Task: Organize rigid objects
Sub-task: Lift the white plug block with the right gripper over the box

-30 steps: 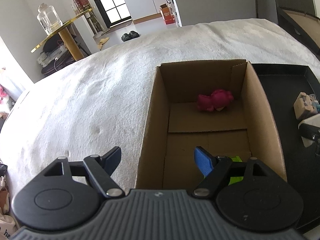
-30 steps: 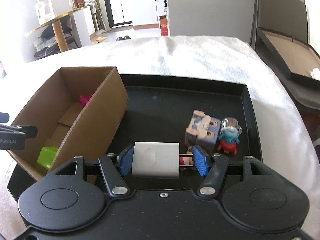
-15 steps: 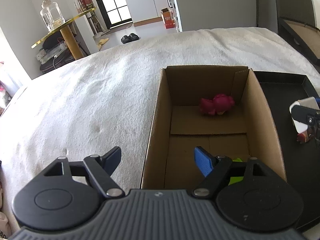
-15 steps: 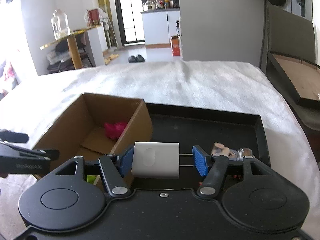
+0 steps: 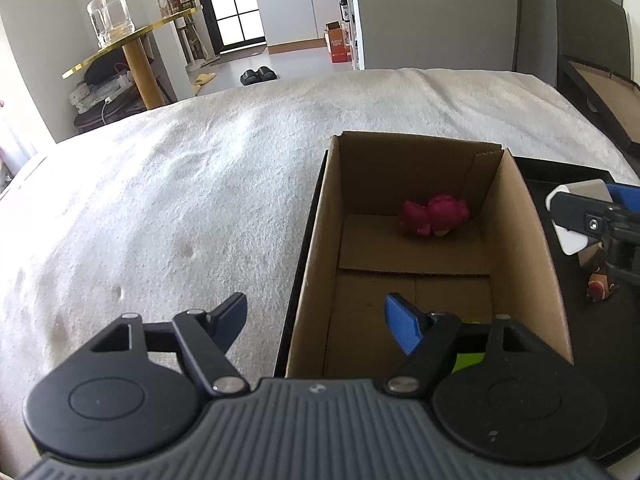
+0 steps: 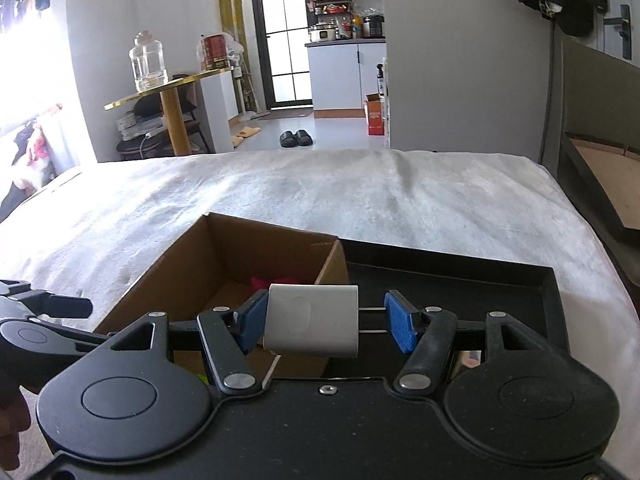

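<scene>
Carrying the white charger [image 6: 312,322] in your right gripper [image 6: 326,322] toward the box [image 5: 540,264]; left gripper [image 5: 316,320] spread, empty; two toys boxed, more remain on the tray [image 6: 552,280].

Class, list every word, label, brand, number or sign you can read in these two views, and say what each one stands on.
No text here can be read with certainty.
Red tin: it has a printed label, too blurred to read.
Orange carton: its markings are too small to read.
White charger in the right tongs: only a plain oval mark, no letters.
</scene>
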Demonstrator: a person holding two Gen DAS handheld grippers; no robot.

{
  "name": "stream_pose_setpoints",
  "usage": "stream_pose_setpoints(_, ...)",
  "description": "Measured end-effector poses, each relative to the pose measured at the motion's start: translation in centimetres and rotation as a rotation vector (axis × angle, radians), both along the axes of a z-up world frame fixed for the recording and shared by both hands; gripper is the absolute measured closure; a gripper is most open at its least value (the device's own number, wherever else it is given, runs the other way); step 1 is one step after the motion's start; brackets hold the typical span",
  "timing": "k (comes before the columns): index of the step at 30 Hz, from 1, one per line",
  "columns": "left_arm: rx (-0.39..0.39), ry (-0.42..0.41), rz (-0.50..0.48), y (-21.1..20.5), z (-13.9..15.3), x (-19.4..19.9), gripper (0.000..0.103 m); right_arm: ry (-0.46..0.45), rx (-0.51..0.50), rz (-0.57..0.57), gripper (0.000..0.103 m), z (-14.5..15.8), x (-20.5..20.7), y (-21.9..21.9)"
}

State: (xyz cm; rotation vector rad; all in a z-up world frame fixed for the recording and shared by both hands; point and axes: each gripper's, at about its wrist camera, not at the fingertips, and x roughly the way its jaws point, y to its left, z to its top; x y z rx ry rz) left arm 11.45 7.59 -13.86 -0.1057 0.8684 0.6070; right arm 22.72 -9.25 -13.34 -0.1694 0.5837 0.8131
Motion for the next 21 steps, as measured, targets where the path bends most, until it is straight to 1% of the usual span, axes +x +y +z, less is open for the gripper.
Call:
stream_pose_setpoints(2,0.001,-0.005,-0.001,0.1,0.0,0.0,0.028,-0.003,-0.002,0.007,0.042,0.0,-0.1,0.4)
stream_pose_setpoints(7,-0.008,-0.017,0.008,0.6,-0.2,-0.1,0.041,-0.004,-0.006,0.035,0.042,-0.1,-0.4,1.6)
stream_pose_setpoints(9,-0.010,-0.020,0.009,0.7,-0.3,-0.1,0.049,-0.003,-0.009,0.050,0.042,-0.1,-0.6,2.0)
stream_pose_setpoints(10,-0.011,-0.020,0.010,0.8,-0.4,-0.1,0.052,-0.003,-0.009,0.058,0.042,-0.1,-0.7,2.2)
stream_pose_setpoints(12,-0.018,-0.028,0.009,0.8,-0.4,-0.3,0.062,-0.001,-0.013,0.080,0.042,-0.1,-1.0,2.8)
stream_pose_setpoints(13,-0.021,-0.031,0.010,0.9,-0.4,-0.3,0.065,-0.001,-0.015,0.090,0.042,-0.1,-1.1,3.0)
stream_pose_setpoints(15,-0.026,-0.037,0.014,1.1,-0.4,-0.4,0.076,0.003,-0.026,0.111,0.042,-0.3,-1.3,3.7)
stream_pose_setpoints(16,-0.029,-0.041,0.015,1.2,-0.4,-0.5,0.078,0.004,-0.031,0.119,0.042,-0.4,-1.4,4.0)
stream_pose_setpoints(18,-0.034,-0.047,0.013,1.3,-0.4,-0.5,0.087,0.009,-0.042,0.130,0.042,-0.6,-1.5,4.5)
stream_pose_setpoints(21,-0.040,-0.055,0.007,1.4,-0.5,-0.6,0.092,0.017,-0.060,0.144,0.042,-0.9,-1.7,5.1)
